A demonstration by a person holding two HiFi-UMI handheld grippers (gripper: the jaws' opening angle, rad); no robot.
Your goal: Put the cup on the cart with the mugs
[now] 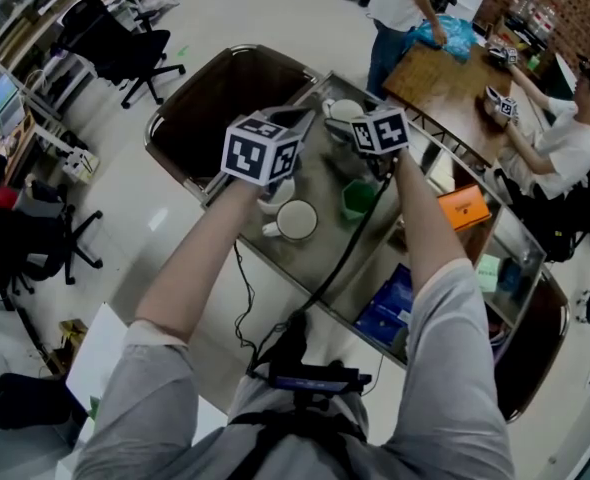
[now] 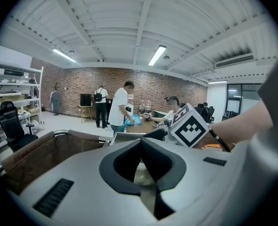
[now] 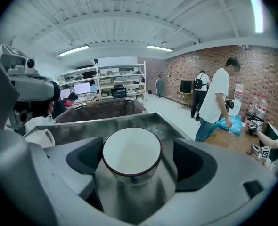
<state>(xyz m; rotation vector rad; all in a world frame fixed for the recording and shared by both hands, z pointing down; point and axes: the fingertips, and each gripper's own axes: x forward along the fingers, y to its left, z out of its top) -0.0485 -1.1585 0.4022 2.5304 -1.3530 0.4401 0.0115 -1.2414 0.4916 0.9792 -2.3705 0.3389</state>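
A white cup with a dark rim [image 3: 132, 154] stands upright on the steel top of the cart [image 3: 82, 128]. It sits between the wide-apart jaws of my right gripper [image 3: 138, 150], and a gap shows on its right side. In the head view this cup [image 1: 344, 109] is at the cart's far part, just past the right gripper [image 1: 347, 124]. A white mug [image 1: 295, 220] and a green cup [image 1: 357, 200] stand nearer on the cart [image 1: 327, 243]. My left gripper [image 1: 305, 120] hovers above the cart beside the right one. Its pads [image 2: 125, 166] look closed together with nothing held.
A brown bag [image 1: 230, 98] hangs at the cart's far end. The lower shelf holds an orange box [image 1: 465, 208] and blue packs [image 1: 390, 303]. People work at a wooden table [image 1: 445, 78] beyond the cart. Office chairs [image 1: 115, 43] stand at the left.
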